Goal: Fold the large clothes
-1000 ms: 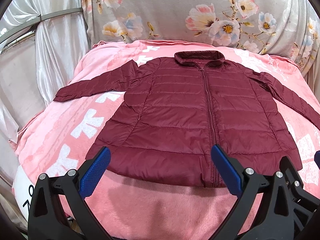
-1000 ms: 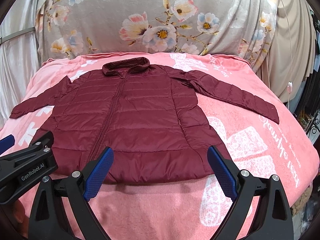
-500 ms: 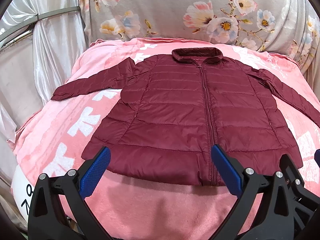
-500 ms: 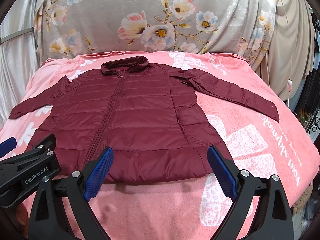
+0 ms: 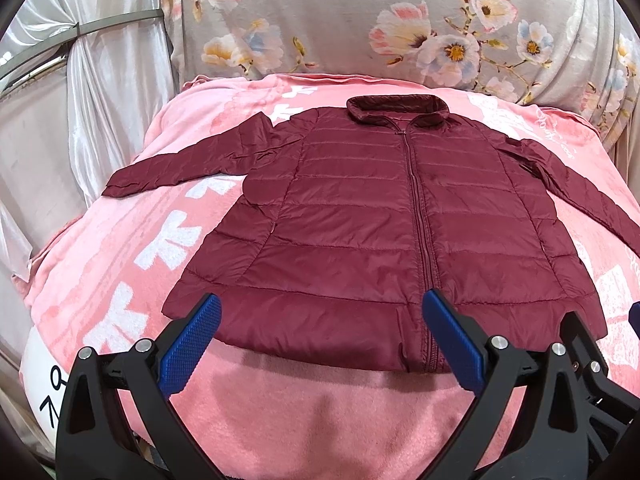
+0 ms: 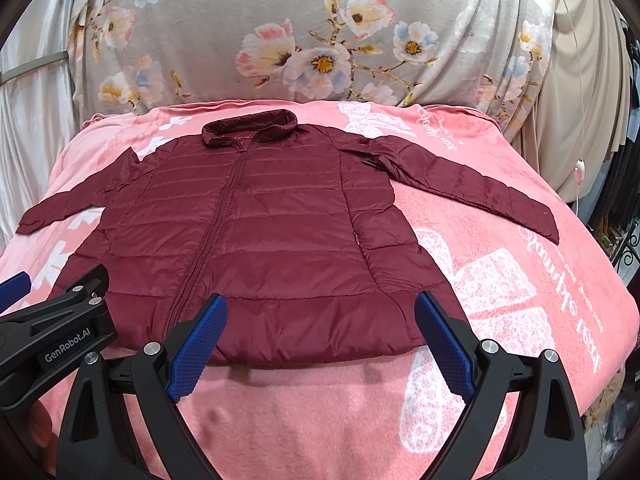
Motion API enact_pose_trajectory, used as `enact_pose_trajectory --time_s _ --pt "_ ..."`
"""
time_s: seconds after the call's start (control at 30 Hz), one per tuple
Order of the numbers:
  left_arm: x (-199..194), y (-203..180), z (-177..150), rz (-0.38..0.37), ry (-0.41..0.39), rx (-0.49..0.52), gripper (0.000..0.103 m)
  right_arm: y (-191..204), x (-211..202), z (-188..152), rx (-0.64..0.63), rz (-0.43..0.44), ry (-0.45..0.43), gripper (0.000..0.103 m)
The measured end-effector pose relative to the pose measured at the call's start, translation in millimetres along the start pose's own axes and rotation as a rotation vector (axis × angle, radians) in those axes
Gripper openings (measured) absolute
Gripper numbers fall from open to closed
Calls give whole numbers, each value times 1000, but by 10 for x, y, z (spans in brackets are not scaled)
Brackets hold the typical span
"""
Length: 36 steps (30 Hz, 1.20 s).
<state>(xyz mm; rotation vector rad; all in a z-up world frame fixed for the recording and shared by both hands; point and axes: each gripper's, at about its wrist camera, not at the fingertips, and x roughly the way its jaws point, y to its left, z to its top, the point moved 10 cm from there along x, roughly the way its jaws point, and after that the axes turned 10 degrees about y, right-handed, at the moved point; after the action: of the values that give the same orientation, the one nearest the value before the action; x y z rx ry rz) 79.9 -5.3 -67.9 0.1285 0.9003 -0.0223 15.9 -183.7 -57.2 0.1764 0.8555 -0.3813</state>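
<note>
A maroon quilted puffer jacket point(image 5: 380, 232) lies flat and zipped on a pink blanket point(image 5: 280, 412), collar at the far side, both sleeves spread outwards. It also shows in the right wrist view point(image 6: 264, 232). My left gripper point(image 5: 320, 312) is open and empty, hovering just before the hem near the zip's bottom end. My right gripper point(image 6: 318, 312) is open and empty, before the hem's right part. The left gripper's body point(image 6: 52, 340) shows at the left of the right wrist view.
The pink blanket point(image 6: 520, 280) covers a raised bed-like surface with white print. A floral grey curtain point(image 6: 320, 40) hangs behind. Shiny white drapes point(image 5: 80, 100) stand at the left; beige curtain and a cord point(image 6: 578, 168) at the right. The blanket drops off at both sides.
Both grippers have edged slightly back and up from the jacket; the view has shifted a little. The jacket has not moved and both grippers stay open.
</note>
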Motion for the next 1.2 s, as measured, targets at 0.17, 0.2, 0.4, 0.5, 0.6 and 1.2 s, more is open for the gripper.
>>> enact_pose_trajectory --time_s 0.17,0.2,0.4,0.5,0.6,1.2 --pt "3 6 3 -1 3 2 98 17 7 -2 -1 -2 2 93" --pt "6 15 4 -2 4 2 98 14 14 -8 -2 -3 2 93" --pt "14 26 10 -1 5 2 98 12 25 -20 -3 -3 3 93" --pt "14 26 10 -2 6 2 98 13 37 -21 -3 -4 4 93" --pt "35 32 5 -1 7 4 98 15 28 -9 -3 -3 4 93" --pt "59 58 35 8 7 -1 98 -43 125 -32 8 -1 16 93"
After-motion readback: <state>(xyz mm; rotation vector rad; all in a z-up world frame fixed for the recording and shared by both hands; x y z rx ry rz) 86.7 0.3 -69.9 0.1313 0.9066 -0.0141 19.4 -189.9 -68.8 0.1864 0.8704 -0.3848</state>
